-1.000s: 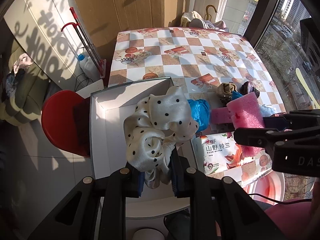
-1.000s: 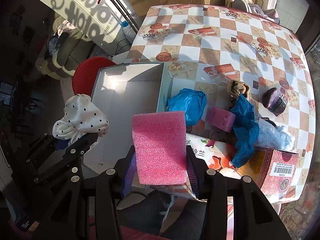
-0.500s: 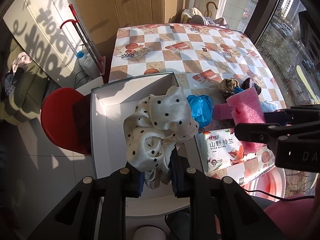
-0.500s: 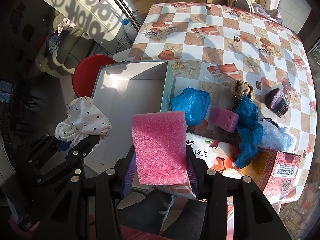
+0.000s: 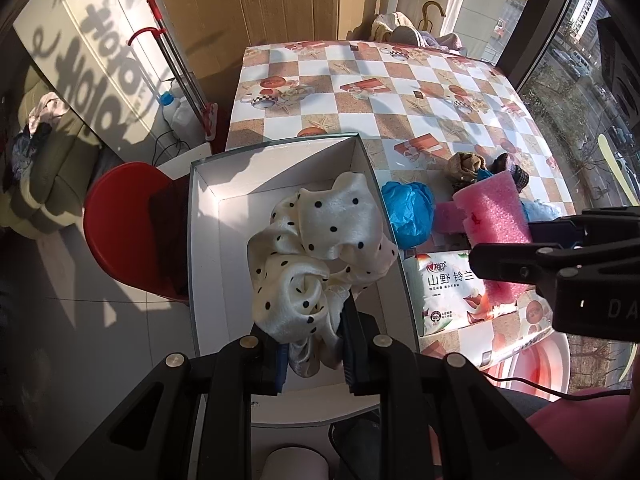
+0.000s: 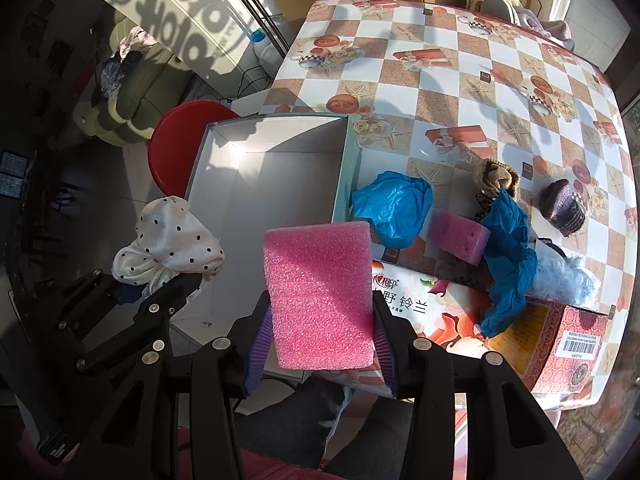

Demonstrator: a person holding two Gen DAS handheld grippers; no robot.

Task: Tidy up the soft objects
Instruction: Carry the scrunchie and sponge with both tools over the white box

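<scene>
The left gripper [image 5: 312, 344] is clamping a polka-dot cloth [image 5: 316, 256] and the right gripper [image 6: 320, 344] a pink foam block [image 6: 320, 296], both poised toward the white box [image 6: 280, 168] at 11 o'clock for stowing.

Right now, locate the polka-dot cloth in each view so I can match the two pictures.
Left wrist: the polka-dot cloth fills the centre, clamped in the left hand-held gripper, above the white box.
Right wrist: the cloth sits at the left edge, beside the box.
Shared landmark: the pink foam held by the right hand-held gripper.
</scene>
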